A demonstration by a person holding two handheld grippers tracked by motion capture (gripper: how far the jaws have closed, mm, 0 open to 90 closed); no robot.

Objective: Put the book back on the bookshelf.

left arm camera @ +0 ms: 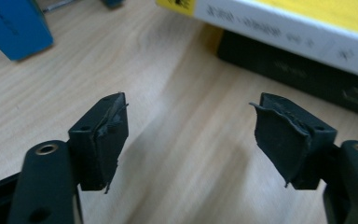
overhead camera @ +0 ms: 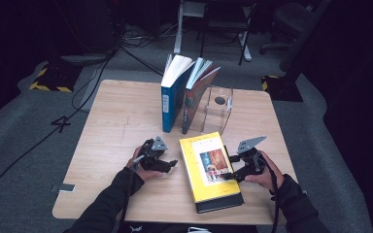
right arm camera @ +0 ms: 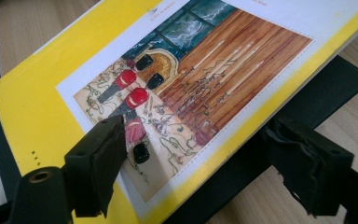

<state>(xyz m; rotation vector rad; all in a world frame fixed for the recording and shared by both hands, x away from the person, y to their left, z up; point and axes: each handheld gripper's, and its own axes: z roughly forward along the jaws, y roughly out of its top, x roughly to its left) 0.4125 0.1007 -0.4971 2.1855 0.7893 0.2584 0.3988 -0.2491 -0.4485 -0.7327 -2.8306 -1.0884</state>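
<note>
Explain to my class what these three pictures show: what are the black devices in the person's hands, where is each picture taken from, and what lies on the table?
A person holds a handheld two-jaw gripper in each hand. One picture looks down from above the wooden table; the other two come from cameras riding on each gripper, looking along its black jaws. The left gripper is open over bare wood, holding nothing. The right gripper has one jaw above the yellow book and one beneath its edge; I cannot tell if it presses. That book lies on a black book. Farther back a blue book and a red book stand by a clear bookend.
</note>
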